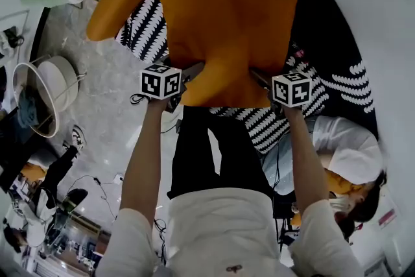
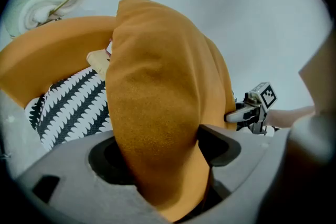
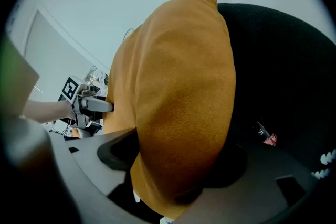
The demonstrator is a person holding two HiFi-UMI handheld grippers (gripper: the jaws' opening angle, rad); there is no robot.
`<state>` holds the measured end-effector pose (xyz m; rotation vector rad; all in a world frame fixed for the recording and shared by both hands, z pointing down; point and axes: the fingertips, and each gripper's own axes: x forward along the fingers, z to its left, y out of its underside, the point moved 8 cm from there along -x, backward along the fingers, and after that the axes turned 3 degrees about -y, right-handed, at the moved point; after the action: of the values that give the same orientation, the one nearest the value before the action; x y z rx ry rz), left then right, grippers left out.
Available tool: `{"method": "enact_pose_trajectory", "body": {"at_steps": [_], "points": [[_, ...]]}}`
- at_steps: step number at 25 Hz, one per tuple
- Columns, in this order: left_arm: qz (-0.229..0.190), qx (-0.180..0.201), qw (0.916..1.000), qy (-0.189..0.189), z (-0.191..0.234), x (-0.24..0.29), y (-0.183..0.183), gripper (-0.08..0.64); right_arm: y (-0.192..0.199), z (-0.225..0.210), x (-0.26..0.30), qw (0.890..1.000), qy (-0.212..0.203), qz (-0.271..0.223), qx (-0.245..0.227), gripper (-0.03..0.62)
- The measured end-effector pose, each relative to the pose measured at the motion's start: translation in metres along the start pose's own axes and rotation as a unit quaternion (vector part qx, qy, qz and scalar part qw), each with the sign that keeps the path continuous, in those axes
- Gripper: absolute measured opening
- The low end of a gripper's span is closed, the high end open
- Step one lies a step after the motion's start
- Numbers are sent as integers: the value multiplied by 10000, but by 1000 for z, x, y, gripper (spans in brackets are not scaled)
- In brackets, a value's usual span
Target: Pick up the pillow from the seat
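An orange pillow (image 1: 227, 29) hangs in front of me, above the black-and-white patterned seat (image 1: 146, 32). My left gripper (image 1: 193, 73) is shut on the pillow's lower left part. My right gripper (image 1: 260, 79) is shut on its lower right part. In the left gripper view the orange fabric (image 2: 157, 97) is squeezed between the two grey jaws of the left gripper (image 2: 163, 157). The other gripper (image 2: 252, 110) shows past it. In the right gripper view the pillow (image 3: 184, 92) bulges between the jaws of the right gripper (image 3: 178, 168).
The seat belongs to an armchair with an orange shell (image 1: 120, 0). A dark round chair (image 1: 327, 36) with patterned fabric stands to the right. A person in white (image 1: 347, 156) sits at the lower right. A white wire basket table (image 1: 48, 84) and floor cables (image 1: 139, 99) are on the left.
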<state>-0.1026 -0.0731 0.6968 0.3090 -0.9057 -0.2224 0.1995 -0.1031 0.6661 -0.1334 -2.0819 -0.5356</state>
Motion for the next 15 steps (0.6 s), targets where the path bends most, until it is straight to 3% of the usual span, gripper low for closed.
{"method": "enact_pose_trajectory", "body": {"at_steps": [15], "points": [[-700,734,9945,-260,-90,-117,4,364,23,83,-112,9958,73,-874,-244,360]]}}
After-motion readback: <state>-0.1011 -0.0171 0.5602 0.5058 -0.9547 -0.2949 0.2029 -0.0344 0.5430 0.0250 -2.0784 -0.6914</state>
